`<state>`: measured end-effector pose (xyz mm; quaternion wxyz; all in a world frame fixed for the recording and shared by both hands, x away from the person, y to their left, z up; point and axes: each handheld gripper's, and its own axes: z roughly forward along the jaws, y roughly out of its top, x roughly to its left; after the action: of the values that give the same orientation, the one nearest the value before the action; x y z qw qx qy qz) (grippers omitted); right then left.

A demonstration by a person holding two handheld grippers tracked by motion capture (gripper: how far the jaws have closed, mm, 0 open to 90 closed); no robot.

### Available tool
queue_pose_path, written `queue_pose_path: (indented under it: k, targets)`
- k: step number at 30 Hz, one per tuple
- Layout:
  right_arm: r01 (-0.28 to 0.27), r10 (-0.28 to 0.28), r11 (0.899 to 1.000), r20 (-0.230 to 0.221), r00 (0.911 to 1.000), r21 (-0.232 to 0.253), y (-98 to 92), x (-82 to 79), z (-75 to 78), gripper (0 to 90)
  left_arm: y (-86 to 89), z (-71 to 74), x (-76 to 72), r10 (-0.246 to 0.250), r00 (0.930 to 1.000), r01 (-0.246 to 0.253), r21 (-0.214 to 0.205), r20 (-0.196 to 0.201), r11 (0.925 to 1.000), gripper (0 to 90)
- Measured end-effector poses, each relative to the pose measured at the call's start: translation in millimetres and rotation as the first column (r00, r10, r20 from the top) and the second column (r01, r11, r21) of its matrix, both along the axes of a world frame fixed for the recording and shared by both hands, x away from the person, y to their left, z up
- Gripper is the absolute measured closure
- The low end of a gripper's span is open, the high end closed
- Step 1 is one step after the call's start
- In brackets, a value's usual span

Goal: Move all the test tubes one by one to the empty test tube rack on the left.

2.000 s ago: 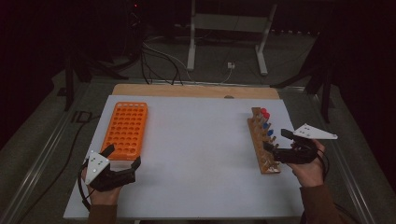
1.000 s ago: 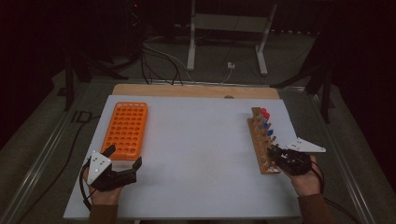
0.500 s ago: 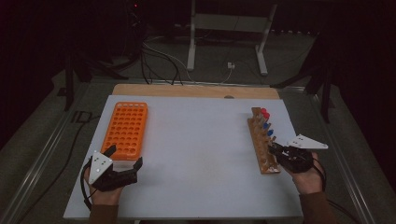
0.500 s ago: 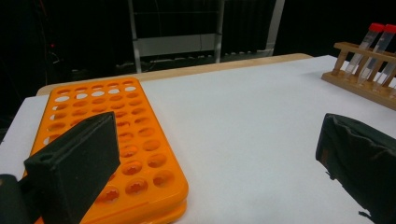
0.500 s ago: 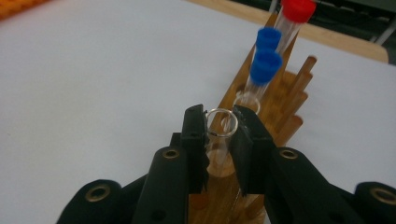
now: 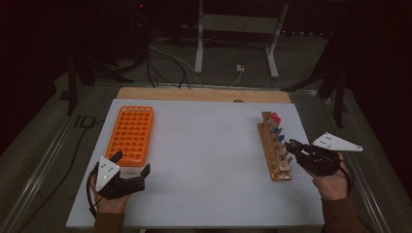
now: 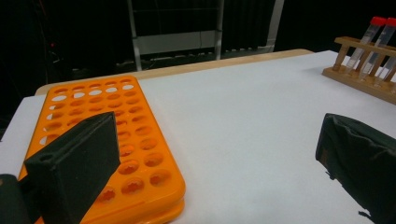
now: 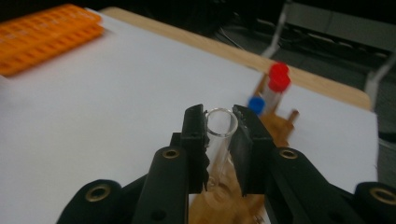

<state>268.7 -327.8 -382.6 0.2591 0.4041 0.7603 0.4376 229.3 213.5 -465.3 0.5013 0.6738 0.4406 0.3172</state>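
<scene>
Two black jaws of the right gripper (image 8: 219, 135) are closed on the rim of a clear glass tube (image 8: 219, 140) that has no cap, and the tube stands almost upright between them, with its lower end over the wooden rack (image 8: 275, 128) at the right side of the bench (image 6: 204, 160). To do this step well, I would draw the tube straight up along its own axis until the bottom is free of its hole, without tilting the wrist, because a sideways pull could press the glass against the wood or knock the neighbouring capped tubes (image 8: 273, 86), red and blue, which stand just behind. Whether the bottom is already clear of the hole is hard to tell, since this part of the right gripper view is blurred. The grip should remain firm but not harder, as the glass is smooth and thin. In the high view the right hand (image 6: 330, 177) is beside the near end of the rack, with its gripper pointing left toward it. Farther across the bench, the left gripper (image 6: 130, 167) rests low near the close end of the orange rack (image 6: 131, 133), its jaws wide apart and holding nothing; the holes of this rack look empty.
</scene>
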Motion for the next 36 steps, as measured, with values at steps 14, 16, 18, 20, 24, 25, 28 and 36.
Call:
queue_pose_path:
  k: [14,16,18,20,24,25,28,36]
  targets:
    - [-0.126,0.126,0.991,0.001,0.992,0.049,43.6,12.1,-3.1,76.3,-40.0,18.0,4.8,-0.098,0.995,0.099,0.051,-0.017,0.9938,1.3]
    - [-0.132,0.132,0.99,0.0,0.9912,0.052,46.8,13.3,-3.6,76.3,-47.8,22.8,7.2,-0.117,0.9931,0.117,0.036,-0.011,0.9925,1.3]
    - [-0.147,0.147,0.987,-0.006,0.9891,0.061,53.0,15.2,-4.2,76.3,-56.5,26.9,10.9,-0.144,0.9895,0.144,0.021,-0.009,0.9893,1.3]
    - [-0.171,0.172,0.983,-0.01,0.985,0.063,63.0,17.5,-4.6,76.4,-66.6,30.9,14.3,-0.164,0.9865,0.164,0.019,-0.003,0.9863,1.3]
    - [-0.194,0.196,0.979,-0.018,0.9805,0.059,73.4,19.8,-4.9,76.3,-89.4,37.3,23.8,-0.215,0.9767,0.215,0.023,0.005,0.9764,1.3]
    - [-0.211,0.212,0.976,-0.024,0.9769,0.059,80.5,21.0,-5.2,76.3,-95.9,38.3,26.5,-0.229,0.9735,0.229,0.023,0.005,0.9732,1.3]
    - [-0.235,0.237,0.97,-0.03,0.971,0.057,91.3,22.6,-5.8,76.3,-116.3,39.9,34.6,-0.273,0.962,0.273,0.035,-0.001,0.9614,1.4]
    - [-0.269,0.273,0.961,-0.052,0.9607,0.066,112.5,27.4,-8.2,76.3,-167.5,37.1,49.7,-0.365,0.9309,0.365,0.065,-0.021,0.9287,1.6]
